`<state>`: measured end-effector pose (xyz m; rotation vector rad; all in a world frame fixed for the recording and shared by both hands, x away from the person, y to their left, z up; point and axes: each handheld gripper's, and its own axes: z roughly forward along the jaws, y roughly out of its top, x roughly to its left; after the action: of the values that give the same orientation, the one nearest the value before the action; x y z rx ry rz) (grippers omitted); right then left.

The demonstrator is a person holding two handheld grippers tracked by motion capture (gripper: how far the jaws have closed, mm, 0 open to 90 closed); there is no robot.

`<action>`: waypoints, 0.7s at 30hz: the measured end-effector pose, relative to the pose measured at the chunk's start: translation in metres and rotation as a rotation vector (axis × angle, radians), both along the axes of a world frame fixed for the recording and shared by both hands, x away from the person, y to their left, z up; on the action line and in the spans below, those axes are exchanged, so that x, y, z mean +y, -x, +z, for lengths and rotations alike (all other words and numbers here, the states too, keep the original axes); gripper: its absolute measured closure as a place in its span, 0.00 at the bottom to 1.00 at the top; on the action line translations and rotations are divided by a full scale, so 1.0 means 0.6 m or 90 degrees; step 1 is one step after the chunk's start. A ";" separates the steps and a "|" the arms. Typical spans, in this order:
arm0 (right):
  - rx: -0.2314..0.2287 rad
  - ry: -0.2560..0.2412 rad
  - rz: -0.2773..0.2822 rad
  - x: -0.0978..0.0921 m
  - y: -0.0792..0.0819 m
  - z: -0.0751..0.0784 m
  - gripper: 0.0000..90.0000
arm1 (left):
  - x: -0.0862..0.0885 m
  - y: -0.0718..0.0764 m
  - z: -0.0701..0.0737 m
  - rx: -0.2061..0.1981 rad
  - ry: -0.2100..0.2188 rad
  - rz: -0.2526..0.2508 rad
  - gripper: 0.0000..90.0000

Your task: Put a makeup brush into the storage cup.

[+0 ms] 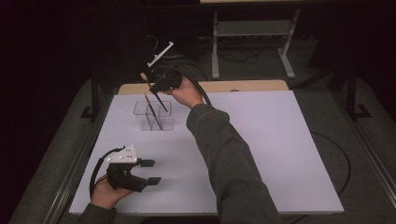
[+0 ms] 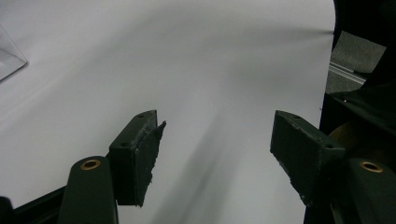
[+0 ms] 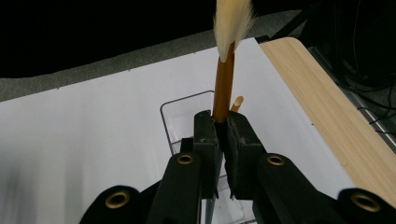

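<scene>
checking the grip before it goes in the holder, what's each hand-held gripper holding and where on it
The right hand-held gripper is shut on a brush, on its brown handle below the pale bristles. The left hand-held gripper is open and holds nothing.

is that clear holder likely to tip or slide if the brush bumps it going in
Probably, with a hard bump. The clear holder looks thin-walled and light and stands loose on the smooth white table, so it may slide. Another brush already leans inside it, which may encourage tipping. The brush clamped in the right gripper looks stiff, so it won't absorb contact.

no readable text, no labels, no brands, no numbers, no signs anywhere
</scene>
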<state>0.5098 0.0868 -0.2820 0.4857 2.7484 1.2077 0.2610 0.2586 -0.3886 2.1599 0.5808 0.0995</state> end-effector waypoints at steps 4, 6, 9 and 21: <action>0.002 0.004 0.001 0.004 0.001 -0.004 0.92 | 0.000 0.000 0.001 -0.002 0.001 -0.003 0.35; 0.007 0.005 -0.003 0.005 0.001 -0.005 0.92 | 0.000 0.000 0.000 0.000 0.001 -0.002 0.35; 0.002 0.008 -0.001 0.005 0.000 -0.007 0.92 | 0.001 0.000 0.001 -0.002 0.000 -0.002 0.35; 0.011 0.013 -0.003 0.008 0.001 -0.015 0.92 | 0.002 0.000 0.001 0.000 0.004 0.002 0.35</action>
<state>0.5090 0.0918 -0.2912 0.5018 2.7702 1.1780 0.2608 0.2596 -0.3880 2.1532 0.5842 0.0997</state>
